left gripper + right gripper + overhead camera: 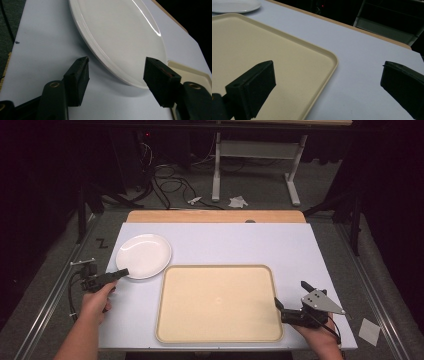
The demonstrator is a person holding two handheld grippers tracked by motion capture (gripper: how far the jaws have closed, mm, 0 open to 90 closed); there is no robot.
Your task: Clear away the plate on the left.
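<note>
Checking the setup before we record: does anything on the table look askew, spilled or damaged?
Nothing stands out. The white plate lies flat and whole on the table, apart from the beige tray, which sits square and bare. The left gripper is open at the plate's near rim; the right gripper is open beside the tray.

A lab or recording studio: black curtains [385, 180] ring the white surface [225, 245], with loose cables [170, 182] on grey carpet [260, 190] and a metal stand [255, 155] beyond the tongs.

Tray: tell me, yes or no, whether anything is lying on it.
No. In the high view the tray has a bare beige surface, and the plate sits beside it on the table.
</note>
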